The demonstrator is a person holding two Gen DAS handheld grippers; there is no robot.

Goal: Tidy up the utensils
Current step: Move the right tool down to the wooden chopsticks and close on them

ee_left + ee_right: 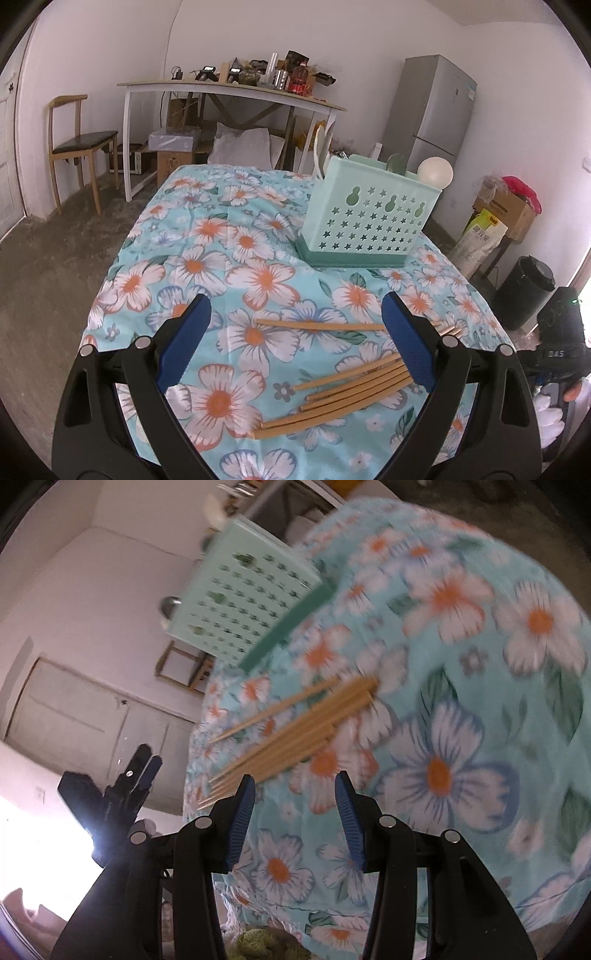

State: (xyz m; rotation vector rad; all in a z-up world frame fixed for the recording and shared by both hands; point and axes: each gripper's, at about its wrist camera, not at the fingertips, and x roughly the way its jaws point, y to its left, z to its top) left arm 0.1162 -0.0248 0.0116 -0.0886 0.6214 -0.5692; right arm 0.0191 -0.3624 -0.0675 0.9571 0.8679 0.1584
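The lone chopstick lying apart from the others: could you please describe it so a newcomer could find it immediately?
On the floral tablecloth, in front of the mint utensil holder, wooden chopsticks lie scattered. The lone chopstick lies nearest the holder, separate from the bundle of chopsticks.

Tan chopsticks (343,391); mint holder (369,218) with star cutouts, teal base; turquoise tabletop (207,240) cloth, white-orange flowers; tongs (295,343) black, blue pads.

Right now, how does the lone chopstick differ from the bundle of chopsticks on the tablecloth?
The lone chopstick lies by itself, nearer the green utensil holder; the bundle of chopsticks lies clustered side by side, farther from it. The lone chopstick runs nearly level in the left wrist view, while the bundle slants. Both are tan wood, lying flat on the flowered tablecloth, and no hand-held gripper holds either.
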